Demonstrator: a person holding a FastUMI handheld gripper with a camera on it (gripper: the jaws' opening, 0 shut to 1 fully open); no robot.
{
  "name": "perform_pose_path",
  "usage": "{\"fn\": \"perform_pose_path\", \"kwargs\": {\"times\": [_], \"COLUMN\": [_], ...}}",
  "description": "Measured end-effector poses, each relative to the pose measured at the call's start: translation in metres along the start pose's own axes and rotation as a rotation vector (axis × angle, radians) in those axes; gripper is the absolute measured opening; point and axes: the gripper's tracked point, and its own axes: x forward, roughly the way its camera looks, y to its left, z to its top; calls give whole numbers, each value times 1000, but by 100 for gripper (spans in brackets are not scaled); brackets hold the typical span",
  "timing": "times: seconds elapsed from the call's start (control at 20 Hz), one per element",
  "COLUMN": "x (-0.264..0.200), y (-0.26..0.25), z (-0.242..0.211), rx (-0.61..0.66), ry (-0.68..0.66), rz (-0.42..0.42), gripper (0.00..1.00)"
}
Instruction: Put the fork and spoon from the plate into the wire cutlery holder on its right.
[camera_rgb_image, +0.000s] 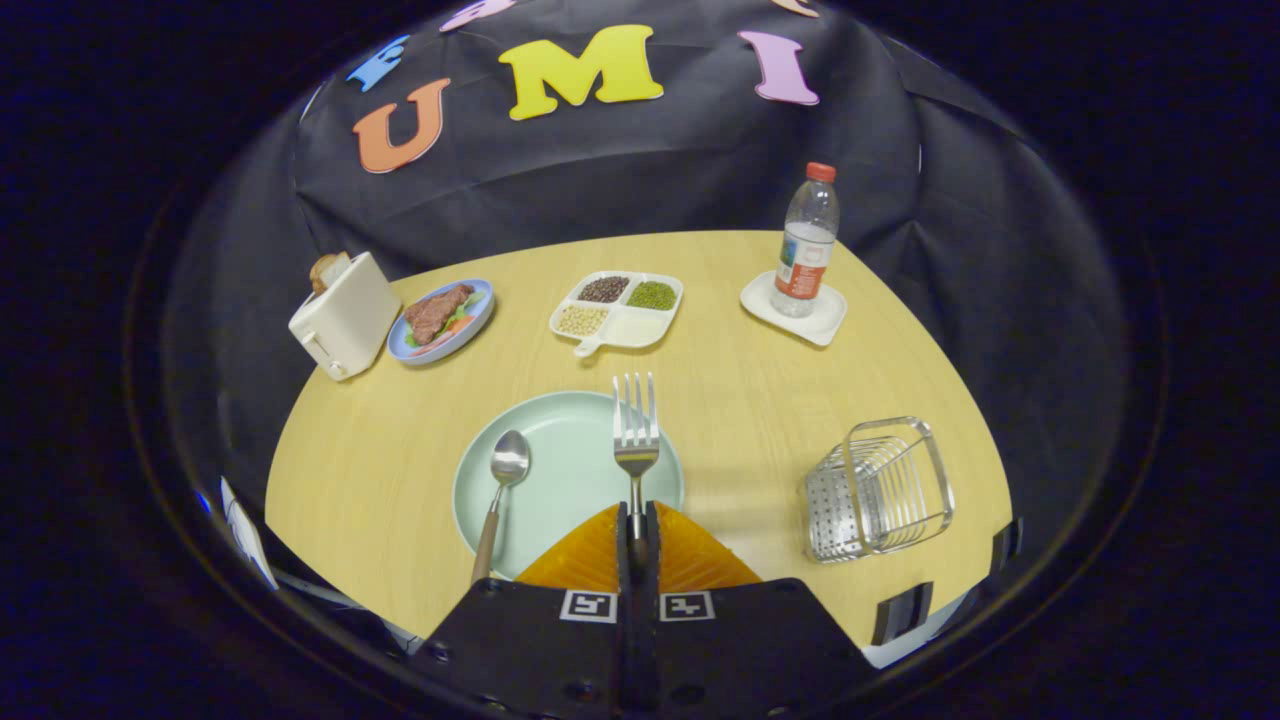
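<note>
My gripper (637, 520) is shut on the handle of a silver fork (635, 430), whose tines point away from me above the pale green plate (560, 470). Whether the fork rests on the plate or hangs just over it I cannot tell. A spoon (500, 490) with a brown handle lies on the plate's left part, left of the fingers, its handle reaching over the near rim. The wire cutlery holder (880, 490) stands on the wooden table to the right of the plate, and holds nothing.
Beyond the plate sit a white divided dish of beans (617, 308), a blue plate with meat (442, 320), a white toaster (345, 315) at the far left, and a water bottle (806, 245) on a white coaster (795, 308) at the far right.
</note>
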Motion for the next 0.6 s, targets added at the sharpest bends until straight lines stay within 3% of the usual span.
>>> {"fn": "perform_pose_path", "kwargs": {"times": [0.6], "x": [-36], "y": [-116], "z": [-10], "rx": [96], "ry": [-7], "rz": [-71], "gripper": [1]}}
